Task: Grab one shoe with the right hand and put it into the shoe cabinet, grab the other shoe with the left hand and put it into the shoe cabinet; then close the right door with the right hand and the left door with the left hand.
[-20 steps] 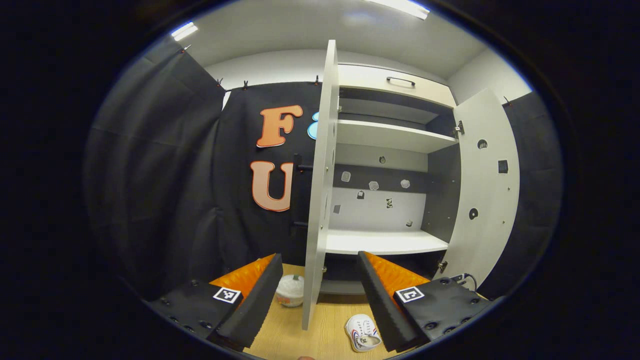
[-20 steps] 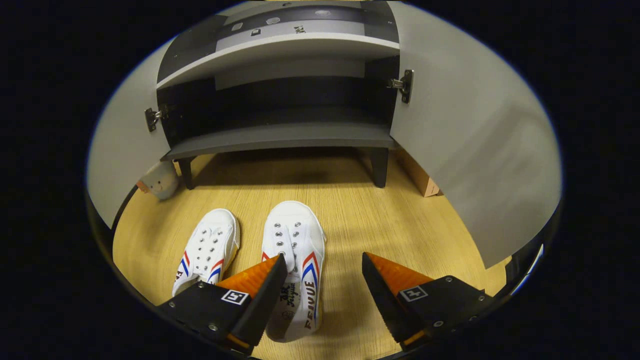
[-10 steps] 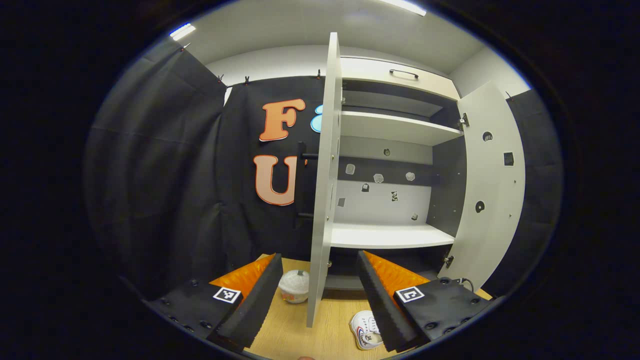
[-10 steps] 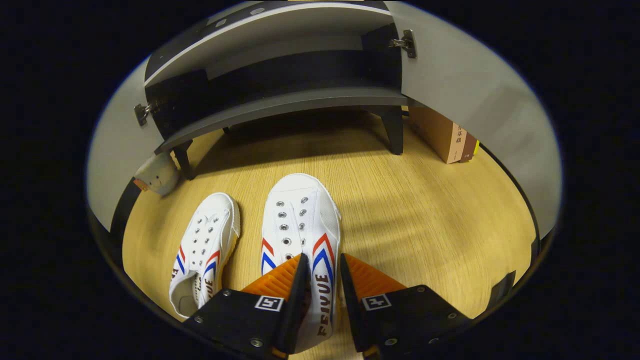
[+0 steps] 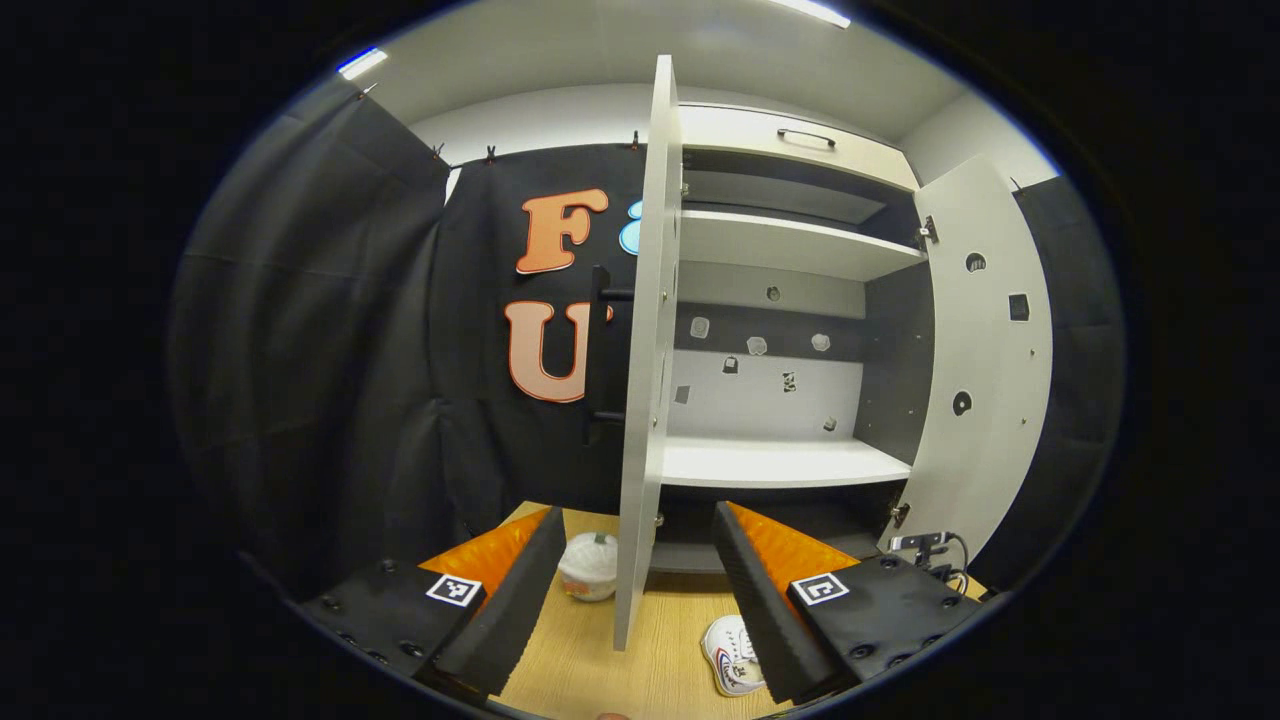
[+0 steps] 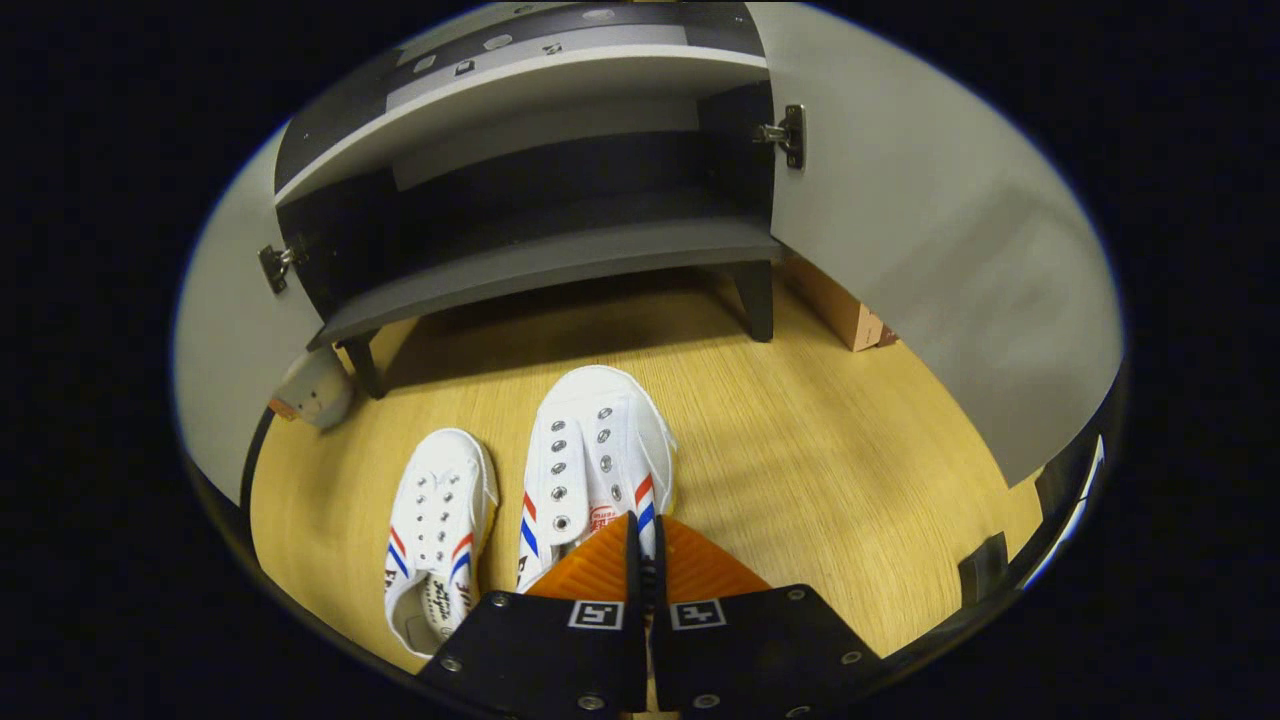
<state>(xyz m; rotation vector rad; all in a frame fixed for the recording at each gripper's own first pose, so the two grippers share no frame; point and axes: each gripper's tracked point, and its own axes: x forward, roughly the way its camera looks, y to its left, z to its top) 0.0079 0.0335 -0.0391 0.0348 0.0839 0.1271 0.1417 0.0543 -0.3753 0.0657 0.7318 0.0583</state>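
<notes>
the right gripper (image 6: 645,545) pinches the white sneaker (image 6: 598,455) by its side wall — the second sneaker (image 6: 437,520) lies just beside it. the left gripper (image 5: 635,570) is spread wide (facing the open shoe cabinet (image 5: 790,465)).

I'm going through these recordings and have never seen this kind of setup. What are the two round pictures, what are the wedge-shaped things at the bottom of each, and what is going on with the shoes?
There is no robot arm here: a person holds a two-finger gripper in each hand, and a fisheye camera rides on each one, looking forward along its fingers. The wedges at the bottom are those fingers.

In the left gripper view, the left gripper is open and holds nothing. Ahead stands the shoe cabinet, both doors open, with the edge of the left door facing the camera.

In the right gripper view, looking down at the wooden floor, the right gripper is shut on the right-hand white shoe, pinching its side wall. The other white shoe lies beside it, untouched. The cabinet's bottom shelf has no shoe on it yet.
</notes>
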